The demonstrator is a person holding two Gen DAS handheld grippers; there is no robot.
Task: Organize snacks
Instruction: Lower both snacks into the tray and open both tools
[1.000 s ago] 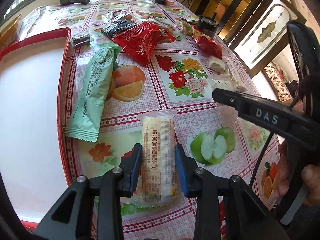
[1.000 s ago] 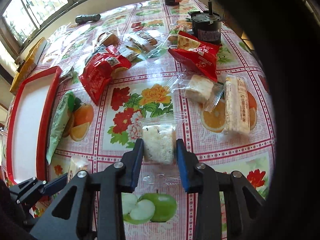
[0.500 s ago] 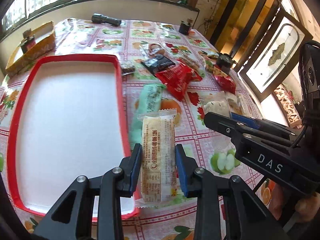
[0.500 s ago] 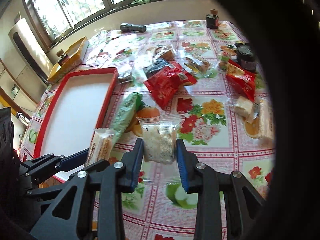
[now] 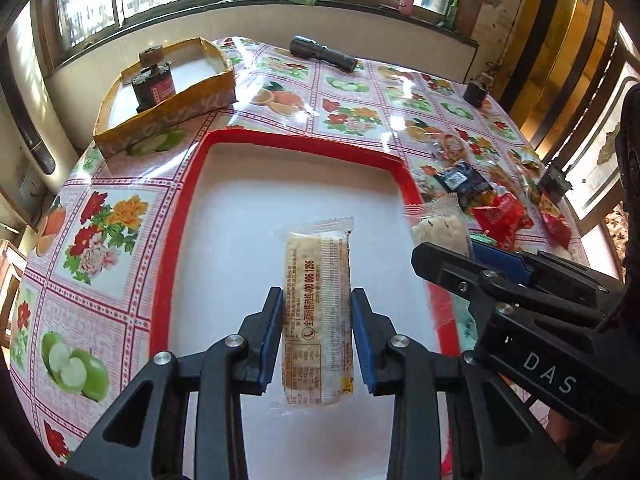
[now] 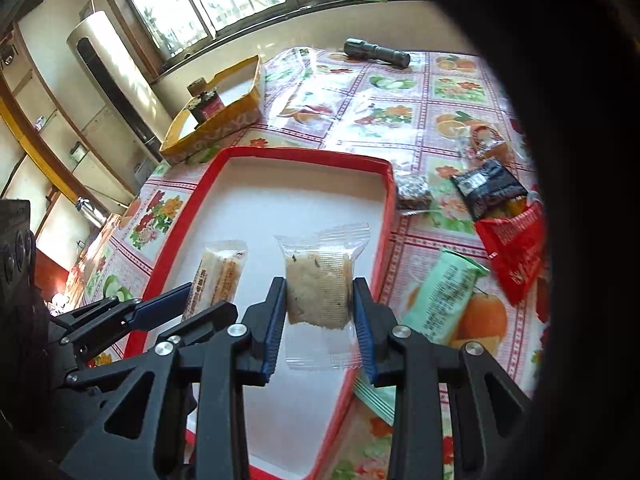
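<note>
Left gripper (image 5: 316, 336) grasping long bar (image 5: 318, 312), right gripper (image 6: 320, 320) grasping square cake (image 6: 318, 290), both hovering over red tray (image 5: 176, 216); tray holding nothing, other snacks (image 6: 508, 236) waiting beside tray.

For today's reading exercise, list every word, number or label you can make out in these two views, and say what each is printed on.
"DAS": on the black body of the right gripper, seen in the left wrist view.
"400 006 1296": on the long snack bar wrapper clamped in the left gripper.
Other print on that wrapper, and on the green packet, red packet and black packet: too small or blurred to read.
</note>
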